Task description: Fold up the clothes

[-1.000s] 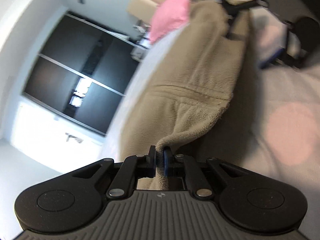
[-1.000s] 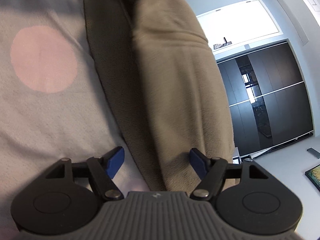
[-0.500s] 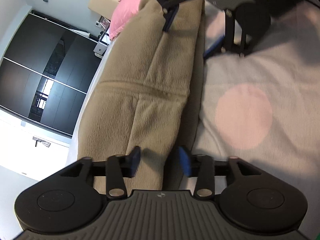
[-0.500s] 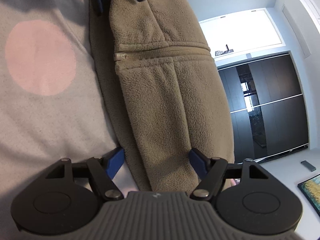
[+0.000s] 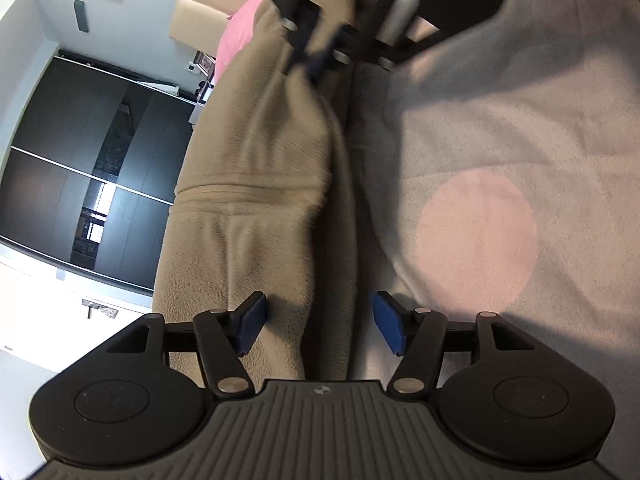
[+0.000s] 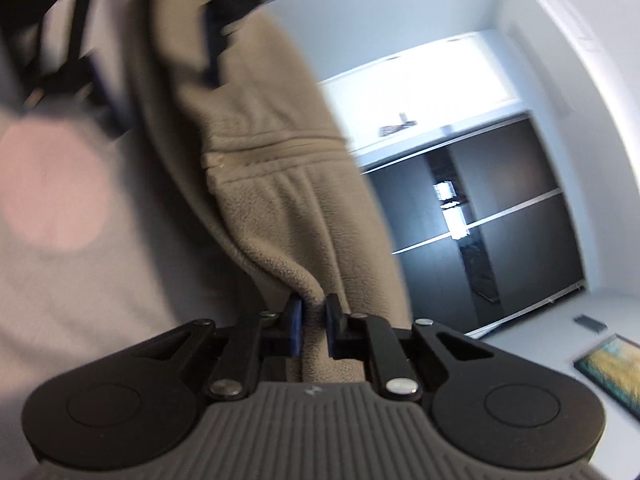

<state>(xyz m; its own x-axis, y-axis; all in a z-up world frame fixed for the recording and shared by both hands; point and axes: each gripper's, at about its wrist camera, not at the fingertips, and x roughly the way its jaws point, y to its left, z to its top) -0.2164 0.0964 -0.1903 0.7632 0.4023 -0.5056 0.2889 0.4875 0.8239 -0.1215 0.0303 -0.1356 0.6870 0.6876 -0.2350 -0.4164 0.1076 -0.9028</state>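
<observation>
A beige fleece garment (image 5: 248, 200) with a zipped seam lies lengthwise on a grey bedspread (image 5: 520, 140) with pink dots. My left gripper (image 5: 320, 320) sits low at the near end; its jaws are opening, the fleece lies loose between them and the blue pads do not touch it. At the far end my right gripper (image 5: 320, 56) pinches the cloth. In the right wrist view the right gripper (image 6: 314, 316) is closing on a raised fold of the fleece (image 6: 272, 160), pads pressing it. The left gripper (image 6: 160, 76) shows blurred at the top.
A dark sliding wardrobe (image 5: 80, 160) stands beyond the bed's edge, also in the right wrist view as the wardrobe (image 6: 500, 220). A pink pillow (image 5: 236, 36) and a beige headboard (image 5: 200, 16) are at the bed's far end. A framed picture (image 6: 608, 364) hangs on the wall.
My left gripper let go of the fleece, opened wide and sank toward the bed. My right gripper, open around the garment before, has closed on a fold and lifted it slightly.
</observation>
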